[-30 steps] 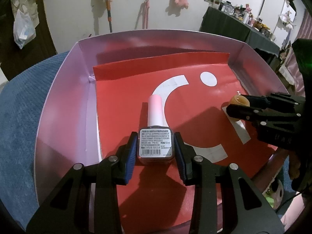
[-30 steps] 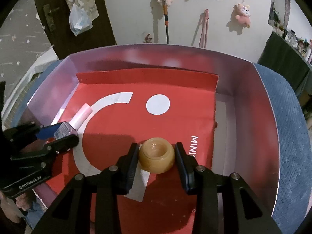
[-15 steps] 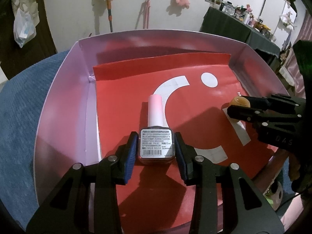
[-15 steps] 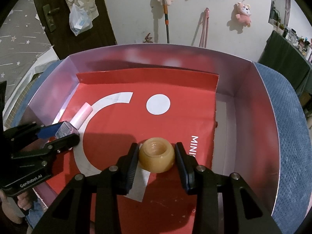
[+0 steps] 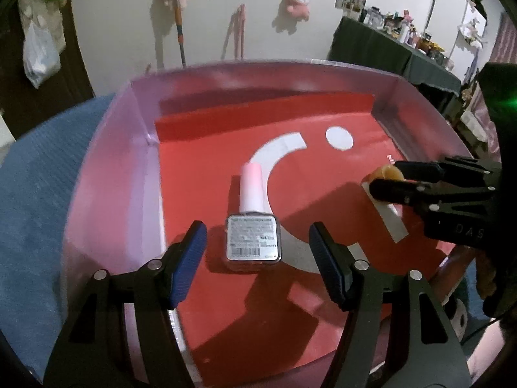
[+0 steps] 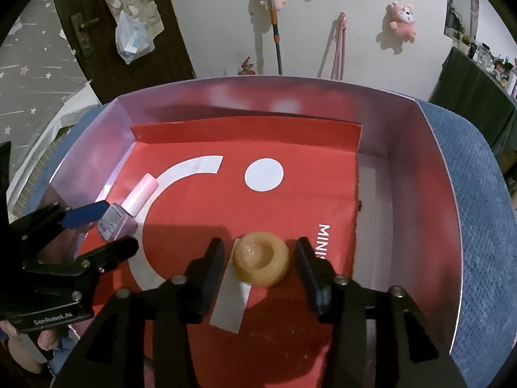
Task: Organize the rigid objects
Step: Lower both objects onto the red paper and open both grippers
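Note:
A nail polish bottle [image 5: 252, 223] with a pink cap lies on the red sheet [image 5: 323, 174] inside a shallow box [image 5: 106, 174]. My left gripper [image 5: 257, 252] is opening; the bottle lies between its blue pads [image 5: 189, 252], clear of both. From the right wrist the same bottle [image 6: 124, 216] shows at the left, between the left gripper's fingers [image 6: 106, 252]. A tan ring-shaped object [image 6: 261, 258] rests on the sheet between my right gripper's fingers [image 6: 260, 278], whose jaws are opening with gaps on both sides. Seen from the left wrist, the ring [image 5: 386, 173] is mostly hidden behind the right gripper.
The box has low pale walls [image 6: 420, 174] on all sides and sits on a blue cloth [image 6: 478, 213]. A white wall with hanging plush toys [image 6: 402, 21] and a broom lies beyond. A cluttered dark table [image 5: 394, 48] stands at the far right.
Both grippers opened. The left let go of the nail polish bottle, which now lies on the sheet. The right let go of the tan ring, which stays in place.

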Motion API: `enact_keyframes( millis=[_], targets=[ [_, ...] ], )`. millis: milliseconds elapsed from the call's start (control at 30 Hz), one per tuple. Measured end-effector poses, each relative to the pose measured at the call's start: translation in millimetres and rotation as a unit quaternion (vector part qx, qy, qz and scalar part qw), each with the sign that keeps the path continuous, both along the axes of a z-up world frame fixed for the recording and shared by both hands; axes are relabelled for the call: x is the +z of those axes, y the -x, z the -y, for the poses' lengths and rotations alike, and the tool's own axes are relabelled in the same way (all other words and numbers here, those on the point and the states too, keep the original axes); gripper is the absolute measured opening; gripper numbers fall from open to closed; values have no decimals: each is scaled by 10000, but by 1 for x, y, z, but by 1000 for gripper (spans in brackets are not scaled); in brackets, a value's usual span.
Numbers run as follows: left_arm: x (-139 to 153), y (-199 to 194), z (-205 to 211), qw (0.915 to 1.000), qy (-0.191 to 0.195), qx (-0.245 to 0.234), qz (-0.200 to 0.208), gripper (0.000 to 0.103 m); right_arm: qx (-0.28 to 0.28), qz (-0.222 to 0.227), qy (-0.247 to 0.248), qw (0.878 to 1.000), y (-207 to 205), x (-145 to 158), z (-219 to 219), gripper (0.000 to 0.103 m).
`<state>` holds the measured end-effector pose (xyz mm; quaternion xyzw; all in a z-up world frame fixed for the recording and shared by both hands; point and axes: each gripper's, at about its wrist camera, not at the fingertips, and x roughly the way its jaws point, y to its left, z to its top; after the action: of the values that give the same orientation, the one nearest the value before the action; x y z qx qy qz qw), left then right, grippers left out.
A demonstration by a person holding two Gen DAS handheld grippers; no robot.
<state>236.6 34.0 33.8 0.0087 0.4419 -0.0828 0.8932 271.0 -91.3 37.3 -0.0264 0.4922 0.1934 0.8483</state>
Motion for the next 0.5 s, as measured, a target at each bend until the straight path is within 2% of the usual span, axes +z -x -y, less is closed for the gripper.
enact_keyframes(
  millis=[200,300,433,500],
  targets=[
    [22,13,3,9988,-246,76,418,65,22,26,-217,9998,8,5,3,56],
    [30,20,-2,9981,-220,154,546,73,67,81,-356,9993,14,12,3,65],
    [37,25,-9,9978,-115,247,597,76,120,255,-497,9984,24,26,1,76],
    [40,30,-13,9974,-57,294,651,84,134,340,-602,9975,30,34,1,81]
  ],
)
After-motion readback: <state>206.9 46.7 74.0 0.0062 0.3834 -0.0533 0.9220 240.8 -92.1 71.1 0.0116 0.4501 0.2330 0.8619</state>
